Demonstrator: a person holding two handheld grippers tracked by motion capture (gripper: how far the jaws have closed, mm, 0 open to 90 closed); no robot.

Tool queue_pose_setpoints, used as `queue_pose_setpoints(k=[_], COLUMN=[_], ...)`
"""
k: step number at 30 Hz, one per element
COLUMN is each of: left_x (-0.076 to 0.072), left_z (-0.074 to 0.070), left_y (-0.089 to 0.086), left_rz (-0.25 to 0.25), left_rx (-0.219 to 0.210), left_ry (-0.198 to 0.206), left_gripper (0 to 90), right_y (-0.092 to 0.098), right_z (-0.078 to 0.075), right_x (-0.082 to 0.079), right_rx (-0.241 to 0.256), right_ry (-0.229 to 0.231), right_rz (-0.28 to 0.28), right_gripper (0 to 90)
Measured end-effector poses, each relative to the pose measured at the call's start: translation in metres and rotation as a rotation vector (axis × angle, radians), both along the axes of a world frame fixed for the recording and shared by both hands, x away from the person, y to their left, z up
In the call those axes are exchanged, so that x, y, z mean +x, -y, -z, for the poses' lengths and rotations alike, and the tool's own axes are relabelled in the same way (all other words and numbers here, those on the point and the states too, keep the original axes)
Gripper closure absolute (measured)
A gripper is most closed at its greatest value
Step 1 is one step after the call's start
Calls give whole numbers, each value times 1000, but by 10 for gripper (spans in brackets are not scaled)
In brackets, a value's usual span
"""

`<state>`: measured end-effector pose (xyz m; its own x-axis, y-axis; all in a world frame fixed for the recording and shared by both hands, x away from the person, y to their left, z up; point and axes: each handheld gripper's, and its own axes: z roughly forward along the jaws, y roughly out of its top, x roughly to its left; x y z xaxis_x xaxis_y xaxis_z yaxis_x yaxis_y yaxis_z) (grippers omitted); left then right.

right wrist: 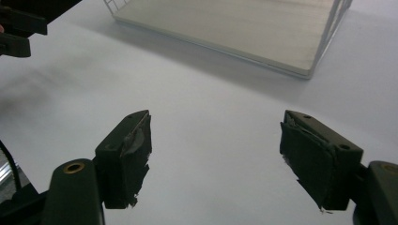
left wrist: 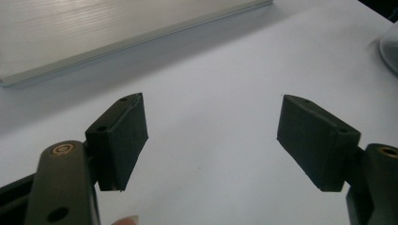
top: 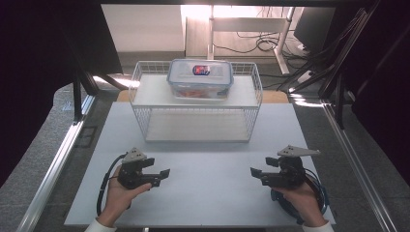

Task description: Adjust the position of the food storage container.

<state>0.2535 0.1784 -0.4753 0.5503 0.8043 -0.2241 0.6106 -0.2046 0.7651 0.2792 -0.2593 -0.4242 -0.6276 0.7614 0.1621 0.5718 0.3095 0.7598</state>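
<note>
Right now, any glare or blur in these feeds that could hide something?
High view: window glare washes out the floor behind the wire rack; dark corners. Left gripper view: sharp, soft shadow beside the shelf board. Right gripper view: the other gripper is slightly blurred.

A white rectangular table (top: 203, 193) is taken as the landmark. A white wire shelf rack (top: 196, 104) is placed on the table's far half, centred between its left and right edges. A clear plastic lidded container with a blue-rimmed lid (top: 200, 78) is set on the rack's upper shelf, slightly right of the rack's middle. Nearer than the rack, over the table's near half, the left gripper (top: 160, 176) is held at the left and the right gripper (top: 258, 175) at the right, well apart, jaws turned toward each other.
</note>
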Motion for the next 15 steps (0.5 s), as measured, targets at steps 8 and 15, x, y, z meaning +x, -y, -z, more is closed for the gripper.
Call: queue_pose_setpoints(k=[8, 15], left_x=[1, 2], left_z=[2, 3], left_y=[2, 0], left_rz=[7, 0], left_rx=[18, 18], left_ry=[-6, -13], left_gripper=[238, 233], right_y=[15, 51], right_z=[-3, -5], right_x=[-1, -7], right_rx=[-19, -43], right_ry=[3, -9], right_rz=[38, 145], right_gripper=[286, 323])
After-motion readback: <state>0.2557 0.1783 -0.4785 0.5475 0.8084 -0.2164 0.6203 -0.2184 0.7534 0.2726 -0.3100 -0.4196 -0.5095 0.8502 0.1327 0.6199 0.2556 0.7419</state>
